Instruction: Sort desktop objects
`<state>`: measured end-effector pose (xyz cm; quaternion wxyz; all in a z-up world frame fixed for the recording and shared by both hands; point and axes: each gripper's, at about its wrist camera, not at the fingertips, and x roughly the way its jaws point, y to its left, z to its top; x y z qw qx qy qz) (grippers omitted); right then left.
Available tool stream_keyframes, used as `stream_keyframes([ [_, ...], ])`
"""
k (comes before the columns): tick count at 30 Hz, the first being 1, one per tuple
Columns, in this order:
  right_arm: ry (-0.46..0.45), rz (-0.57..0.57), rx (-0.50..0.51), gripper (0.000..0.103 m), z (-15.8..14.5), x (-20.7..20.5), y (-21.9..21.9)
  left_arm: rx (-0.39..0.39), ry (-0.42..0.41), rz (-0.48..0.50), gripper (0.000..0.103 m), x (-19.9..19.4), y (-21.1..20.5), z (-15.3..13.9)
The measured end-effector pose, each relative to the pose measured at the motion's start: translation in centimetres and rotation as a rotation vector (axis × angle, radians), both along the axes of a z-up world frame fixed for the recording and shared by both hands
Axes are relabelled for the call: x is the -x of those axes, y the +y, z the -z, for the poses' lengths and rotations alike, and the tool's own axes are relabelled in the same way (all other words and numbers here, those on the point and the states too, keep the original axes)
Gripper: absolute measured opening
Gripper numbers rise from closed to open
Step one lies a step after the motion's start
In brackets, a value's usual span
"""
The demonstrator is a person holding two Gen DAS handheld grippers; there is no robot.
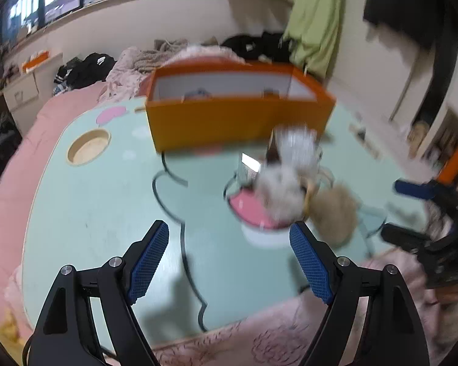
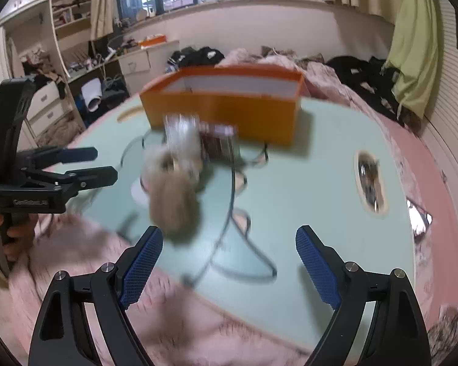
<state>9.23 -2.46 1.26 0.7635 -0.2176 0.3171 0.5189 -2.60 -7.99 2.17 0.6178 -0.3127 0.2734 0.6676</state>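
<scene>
An open orange box [image 1: 229,122] stands at the back of the pale green table [image 1: 91,207]; it also shows in the right wrist view [image 2: 226,113]. In front of it lies a blurred cluster: a white fluffy thing [image 1: 282,195], a tan fluffy pompom [image 1: 332,216], [image 2: 174,210], a clear plastic item [image 1: 296,146] and a small dark box [image 2: 219,146]. My left gripper [image 1: 229,259] is open and empty, short of the cluster. My right gripper [image 2: 229,265] is open and empty, near the pompom. The left gripper [image 2: 97,164] also shows at the left of the right wrist view.
The table lies on a pink bed cover [image 2: 180,320]. A round cup hole [image 1: 88,148] sits at the table's left, another hole [image 2: 369,180] at its right. Clothes [image 1: 82,70] are piled behind. Drawers and shelves [image 2: 45,103] stand at far left.
</scene>
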Motion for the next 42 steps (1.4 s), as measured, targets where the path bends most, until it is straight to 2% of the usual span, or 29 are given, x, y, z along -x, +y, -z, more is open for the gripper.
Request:
stream_keyframes([
  [2, 0.000, -0.007, 0.025, 0.089, 1.0, 0.4, 0.0, 0.035, 0.048, -0.002, 0.081, -0.5, 0.0, 1.3],
  [4, -0.003, -0.024, 0.048, 0.090, 2.0, 0.5, 0.5, 0.074, 0.047, -0.010, 0.082, -0.5, 0.3, 2.3],
  [5, -0.015, -0.017, 0.055, 0.093, 2.4, 0.5, 0.8, 0.083, 0.028, -0.009, 0.089, -0.3, 0.5, 2.6],
  [7, -0.070, 0.010, 0.044, 0.103, 2.9, 0.8, 0.8, 0.089, 0.027, -0.017, 0.096, -0.1, 0.5, 2.9],
  [9, -0.077, 0.017, 0.022, 0.103, 3.1, 0.5, 0.6, 0.098, 0.026, -0.024, 0.103, 0.0, 0.5, 3.1],
  [11, -0.108, 0.025, 0.014, 0.103, 3.4, 0.2, 0.7, 0.095, 0.026, -0.026, 0.103, 0.0, 0.5, 3.1],
  [42, -0.117, 0.011, -0.008, 0.103, 3.6, 0.0, 0.6, 0.092, 0.028, -0.010, 0.103, 0.1, 0.5, 3.0],
])
